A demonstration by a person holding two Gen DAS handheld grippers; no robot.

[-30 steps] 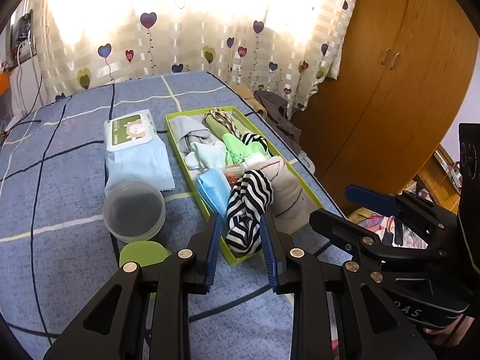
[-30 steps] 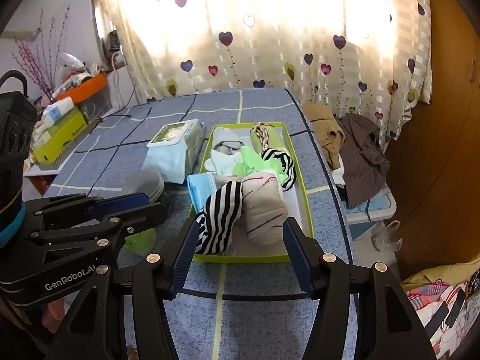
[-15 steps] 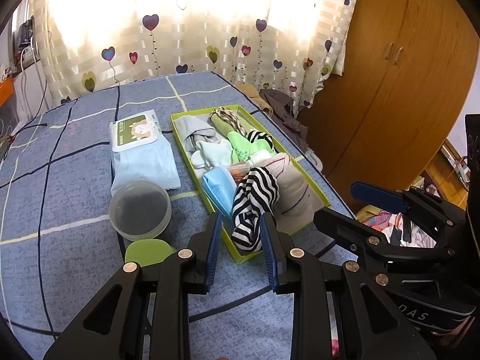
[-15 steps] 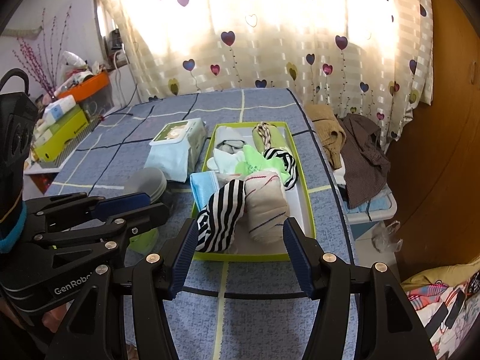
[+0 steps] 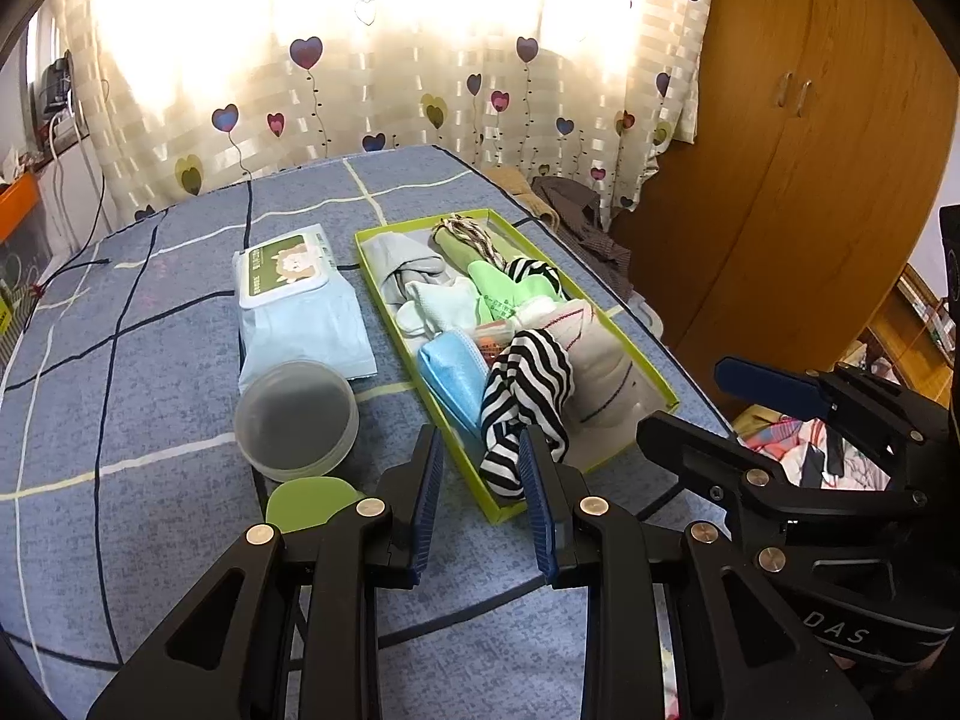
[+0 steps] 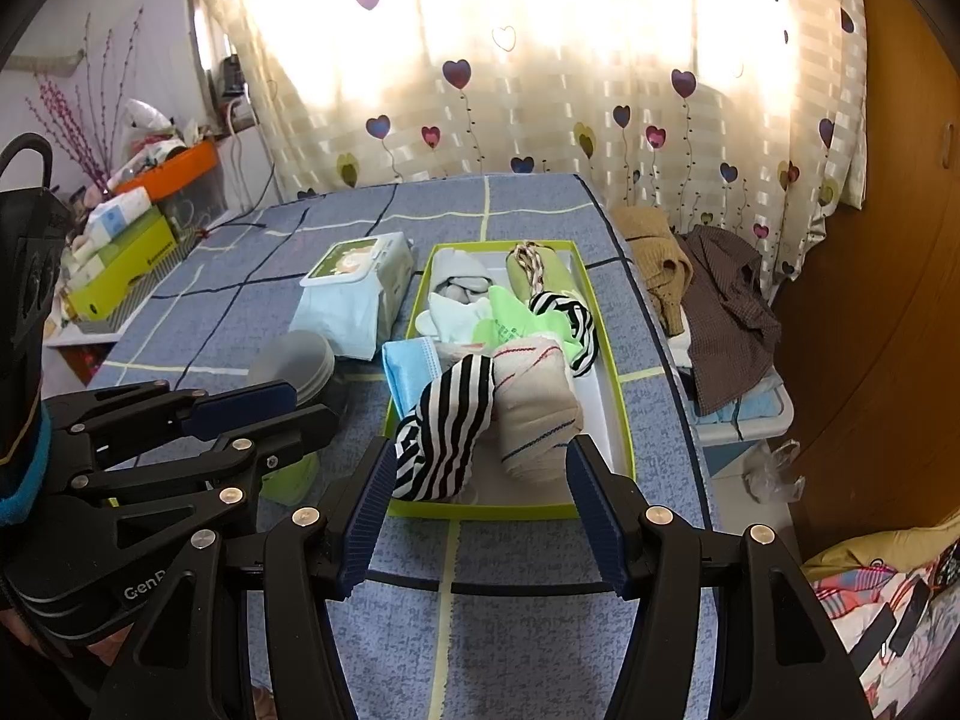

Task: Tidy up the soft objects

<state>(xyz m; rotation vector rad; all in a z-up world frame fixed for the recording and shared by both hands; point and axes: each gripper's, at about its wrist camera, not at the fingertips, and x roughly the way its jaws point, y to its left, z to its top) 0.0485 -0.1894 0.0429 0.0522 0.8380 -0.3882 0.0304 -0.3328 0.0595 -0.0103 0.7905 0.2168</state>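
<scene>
A green-rimmed tray [image 5: 605,305] [image 6: 625,420] on the blue checked bed holds several soft items. Among them are a black-and-white striped sock [image 5: 528,384] [image 6: 450,414], a beige sock [image 5: 600,354] [image 6: 534,402], a blue face mask [image 5: 450,366] [image 6: 411,366], a light green sock [image 5: 498,288] and a grey sock [image 5: 402,258]. My left gripper [image 5: 480,444] [image 6: 288,408] hovers over the tray's near left corner, open, with nothing between its pads. My right gripper [image 6: 480,456] [image 5: 720,402] hangs before the tray's near end, wide open and holding nothing.
Left of the tray lie a wet-wipes pack [image 5: 294,294] [image 6: 354,288], a clear round container [image 5: 294,414] and a green piece [image 5: 306,501]. Clothes [image 6: 708,294] are heaped off the bed's right edge. A wooden wardrobe [image 5: 810,180] stands to the right, and curtains hang behind.
The left wrist view has swung slightly, so the tray and wipes sit a little further right in it. The right gripper and all objects have stayed put.
</scene>
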